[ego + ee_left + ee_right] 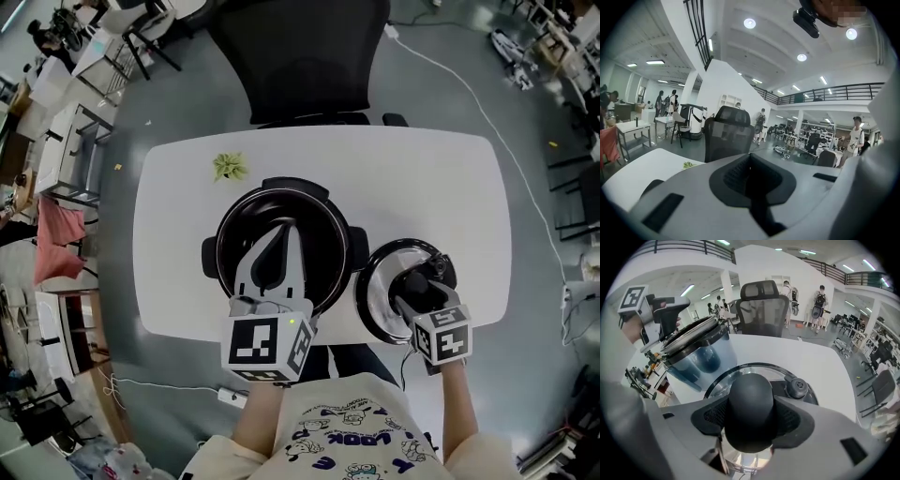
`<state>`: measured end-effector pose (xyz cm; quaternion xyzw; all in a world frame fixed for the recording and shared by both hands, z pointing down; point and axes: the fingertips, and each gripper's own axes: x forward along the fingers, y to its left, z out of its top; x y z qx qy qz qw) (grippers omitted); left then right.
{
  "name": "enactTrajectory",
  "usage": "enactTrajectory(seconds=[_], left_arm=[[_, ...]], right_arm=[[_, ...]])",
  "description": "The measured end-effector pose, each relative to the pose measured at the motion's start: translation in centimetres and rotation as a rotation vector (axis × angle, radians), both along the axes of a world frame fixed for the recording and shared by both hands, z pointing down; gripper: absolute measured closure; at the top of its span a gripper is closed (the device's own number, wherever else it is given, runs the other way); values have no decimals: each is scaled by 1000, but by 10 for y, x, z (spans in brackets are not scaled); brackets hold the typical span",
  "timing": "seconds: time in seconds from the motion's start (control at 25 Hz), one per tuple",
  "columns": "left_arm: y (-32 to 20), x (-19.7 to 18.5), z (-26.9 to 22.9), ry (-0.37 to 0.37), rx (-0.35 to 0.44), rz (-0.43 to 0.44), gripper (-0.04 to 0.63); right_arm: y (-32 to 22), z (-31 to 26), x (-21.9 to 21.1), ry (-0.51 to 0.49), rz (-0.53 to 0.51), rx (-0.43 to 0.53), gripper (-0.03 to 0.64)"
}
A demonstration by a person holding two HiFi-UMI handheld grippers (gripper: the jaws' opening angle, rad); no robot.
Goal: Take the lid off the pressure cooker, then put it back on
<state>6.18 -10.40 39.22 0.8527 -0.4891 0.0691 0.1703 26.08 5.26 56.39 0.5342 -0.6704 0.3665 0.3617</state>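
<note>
The pressure cooker pot [281, 211] stands uncovered in the middle of the white table [441, 178], its dark inside showing. My left gripper [278, 236] hovers over the pot's near rim, shut, with nothing between its jaws [750, 161]. To the right of the pot is the round lid [377, 281], with my right gripper [422, 289] shut on its black knob [750, 397]. In the right gripper view the jaws press both sides of the knob, and the lid's steam valve [797, 387] shows beside it. Whether the lid touches the table I cannot tell. The pot [696, 350] is at that view's left.
A small green plant sprig [229, 167] lies on the table behind the pot. A black office chair [300, 56] stands at the far side of the table. A white cable [487, 122] runs across the floor on the right. A power strip [232, 396] lies on the floor near me.
</note>
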Motion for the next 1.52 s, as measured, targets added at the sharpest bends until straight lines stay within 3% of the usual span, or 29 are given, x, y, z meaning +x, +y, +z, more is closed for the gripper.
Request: enactTrajectory(seconds=[0.4,0.72,1.04,1.52], left_arm=[[10,1,-25,27,37,-14,581],[18,-10,-44,44,67,-63,581],[34,-48,-54,48,87,-170,581],[36,-156,-48,29,71,-317,581]], right_arm=[[-1,-70,35,9,-15,35,323],[-24,-134,29,-17,-94,100,323],[-50,-172,-19,-55,-263,149,322],[-93,-198,-134,-68,-479,130,324]])
